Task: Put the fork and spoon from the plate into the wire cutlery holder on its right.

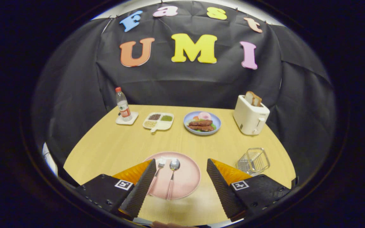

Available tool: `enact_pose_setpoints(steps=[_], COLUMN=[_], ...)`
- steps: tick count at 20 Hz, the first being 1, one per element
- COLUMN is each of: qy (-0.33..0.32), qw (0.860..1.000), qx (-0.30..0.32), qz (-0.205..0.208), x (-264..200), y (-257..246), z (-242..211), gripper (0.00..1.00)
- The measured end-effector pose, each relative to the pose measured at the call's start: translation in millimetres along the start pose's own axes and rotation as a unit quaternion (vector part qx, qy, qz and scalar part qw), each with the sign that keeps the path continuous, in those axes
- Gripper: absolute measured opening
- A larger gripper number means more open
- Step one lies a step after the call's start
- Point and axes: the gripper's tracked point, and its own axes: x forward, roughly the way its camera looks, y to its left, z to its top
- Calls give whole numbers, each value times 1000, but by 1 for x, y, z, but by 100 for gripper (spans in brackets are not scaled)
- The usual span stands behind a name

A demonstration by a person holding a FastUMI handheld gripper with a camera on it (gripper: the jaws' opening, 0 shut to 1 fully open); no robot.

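Note:
A pink plate lies on the wooden table between my two fingers. On it rest a fork and a spoon, side by side, heads pointing away from me, both with pink checked handles. The fork lies close to my left finger. A wire cutlery holder stands to the right of the plate, just beyond my right finger, with nothing in it. My gripper is open and holds nothing, hovering above the plate's near side.
At the far side of the table stand a water bottle on a coaster, a divided tray of seeds, a blue plate of food and a white toaster with bread in it. The table's front edge is near.

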Motion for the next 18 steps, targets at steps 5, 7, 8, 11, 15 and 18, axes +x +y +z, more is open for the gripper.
enact_pose_setpoints(steps=[5,7,8,11,15,18], qy=[33,49,57,70,86,95], qw=[999,999,998,997,996,995], qx=[-3,-7,-8,-3,-7,-14], qz=[-7,-8,-10,-12,-14,-12], x=[39,53,62,76,92,103], y=[17,24,25,26,24,27], z=[-45,-64,-72,-89,-100,-103], gripper=[96,95,94,86,68,48])
